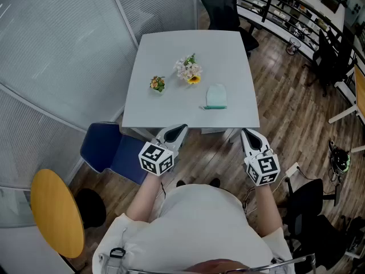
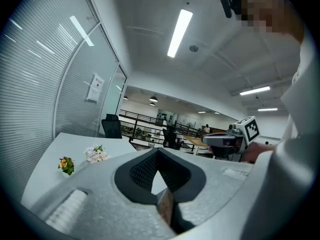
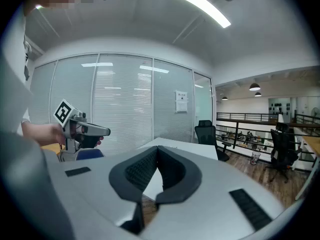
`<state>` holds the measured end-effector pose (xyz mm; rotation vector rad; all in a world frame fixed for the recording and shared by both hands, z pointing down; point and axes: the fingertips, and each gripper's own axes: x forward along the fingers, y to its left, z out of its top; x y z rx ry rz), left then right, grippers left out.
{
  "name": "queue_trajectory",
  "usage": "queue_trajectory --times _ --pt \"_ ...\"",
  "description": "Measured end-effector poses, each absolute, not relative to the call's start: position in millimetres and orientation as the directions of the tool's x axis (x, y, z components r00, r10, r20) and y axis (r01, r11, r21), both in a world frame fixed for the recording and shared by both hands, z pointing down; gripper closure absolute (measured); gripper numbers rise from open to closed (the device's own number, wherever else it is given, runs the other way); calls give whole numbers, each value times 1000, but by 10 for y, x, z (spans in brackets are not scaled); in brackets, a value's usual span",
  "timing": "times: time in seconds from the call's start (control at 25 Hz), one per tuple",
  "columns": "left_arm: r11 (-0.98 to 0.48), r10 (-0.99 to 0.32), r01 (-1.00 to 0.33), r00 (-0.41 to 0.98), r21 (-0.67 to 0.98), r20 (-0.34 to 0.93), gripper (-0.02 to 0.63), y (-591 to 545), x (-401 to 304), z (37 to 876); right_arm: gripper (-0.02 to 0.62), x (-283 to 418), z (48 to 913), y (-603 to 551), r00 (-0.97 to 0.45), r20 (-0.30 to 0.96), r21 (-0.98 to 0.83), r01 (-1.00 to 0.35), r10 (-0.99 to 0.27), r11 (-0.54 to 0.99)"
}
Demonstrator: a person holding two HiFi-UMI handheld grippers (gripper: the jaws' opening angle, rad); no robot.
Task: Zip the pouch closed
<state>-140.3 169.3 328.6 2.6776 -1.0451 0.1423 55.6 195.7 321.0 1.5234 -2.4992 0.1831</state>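
A small mint-green pouch (image 1: 216, 96) lies flat on the white table (image 1: 171, 110), toward its near right side, with its darker zip edge along the near end. Both grippers hover off the table's near edge, short of the pouch. In the head view my left gripper (image 1: 181, 128) is to the pouch's lower left and my right gripper (image 1: 248, 133) to its lower right. Each has its jaws together with nothing between them. In the left gripper view my left gripper (image 2: 157, 151) blocks the pouch. The right gripper view shows my right gripper (image 3: 157, 148) and only the table edge (image 3: 185, 149).
Two small flower bunches (image 1: 189, 69) (image 1: 157, 84) stand on the table left of the pouch. A blue chair (image 1: 108, 150) sits at the near left corner, and a yellow round seat (image 1: 54, 213) lies beyond it. Black office chairs (image 1: 222, 7) (image 1: 308, 201) stand behind and to the right. A glass wall (image 1: 63, 50) runs along the left.
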Motion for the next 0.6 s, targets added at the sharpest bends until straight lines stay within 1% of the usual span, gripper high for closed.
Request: queue_trajectory --times 0.4,0.6 --pt "-699 -660 -684 729 210 180 588 1684 -1335 3288 592 611 3209 1933 -462 234 8 -879 -855 477" --pt "-707 -656 -681 732 191 182 588 1732 -1221 3281 592 678 3209 1915 -470 230 -24 -878 -852 478"
